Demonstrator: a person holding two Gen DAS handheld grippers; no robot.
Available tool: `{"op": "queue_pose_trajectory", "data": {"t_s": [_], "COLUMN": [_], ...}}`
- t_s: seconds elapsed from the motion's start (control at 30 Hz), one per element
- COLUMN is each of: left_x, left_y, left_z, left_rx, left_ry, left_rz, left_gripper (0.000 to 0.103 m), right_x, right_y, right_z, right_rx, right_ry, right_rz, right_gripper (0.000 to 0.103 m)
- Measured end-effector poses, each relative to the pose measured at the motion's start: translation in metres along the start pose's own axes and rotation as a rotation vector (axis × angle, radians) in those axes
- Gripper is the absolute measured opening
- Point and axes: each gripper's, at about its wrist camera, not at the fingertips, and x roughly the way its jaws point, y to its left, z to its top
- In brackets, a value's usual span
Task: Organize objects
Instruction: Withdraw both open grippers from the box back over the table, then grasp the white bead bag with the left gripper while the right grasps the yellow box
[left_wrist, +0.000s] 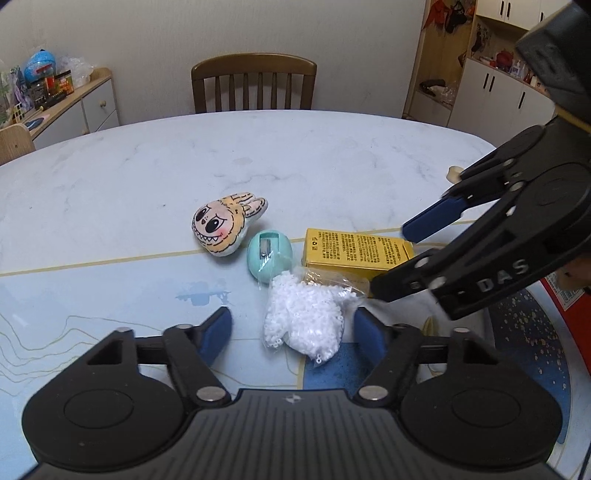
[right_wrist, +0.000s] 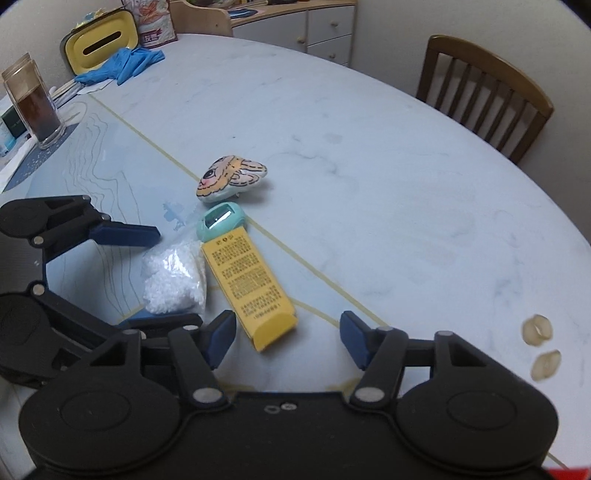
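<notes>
Using the yellow box (left_wrist: 356, 251) as my landmark & going L to R: furthest left of it sits the plush monster face (left_wrist: 225, 227), soft, rounded, printed fabric; next the teal egg-shaped sharpener (left_wrist: 269, 258), hard smooth plastic w/ a metal blade slot, nearly touching the box's end; then the clear bag of white beads (left_wrist: 304, 319), lumpy, crinkly, resting against the box's side. My left gripper (left_wrist: 291, 328) is wide open, holding nothing, pads either side of the bag. My right gripper (right_wrist: 288, 339) is also wide open & empty, straddling the box's near end. Risks imo: thin slippery film could slide out or split under a hard pinch, spilling beads; the sharpener could roll if bumped; both grippers are close, so they might collide over the glossy table (left_wrist: 147, 173)
</notes>
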Motion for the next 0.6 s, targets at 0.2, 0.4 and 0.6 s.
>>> {"op": "queue_pose_trajectory", "data": {"t_s": [0.2, 0.4, 0.6], "left_x": [-0.001, -0.003, -0.009], "left_y": [-0.001, -0.004, -0.004], "left_z": [0.0, 0.001, 0.001], "left_rx": [0.013, 0.02, 0.012], "left_ry": [-0.009, -0.01, -0.007], "left_rz": [0.002, -0.008, -0.031], "left_gripper": [0.051, 0.042, 0.038], "right_x": [0.011, 0.011, 0.005], "right_y": [0.009, 0.013, 0.018], "right_z": [0.006, 0.007, 0.002], "right_rx": [-0.037, -0.034, 0.002], "right_ry": [-0.005, -0.024, -0.043], "right_rz": [0.037, 0.053, 0.028], "right_gripper": [0.048, 0.039, 0.031]}}
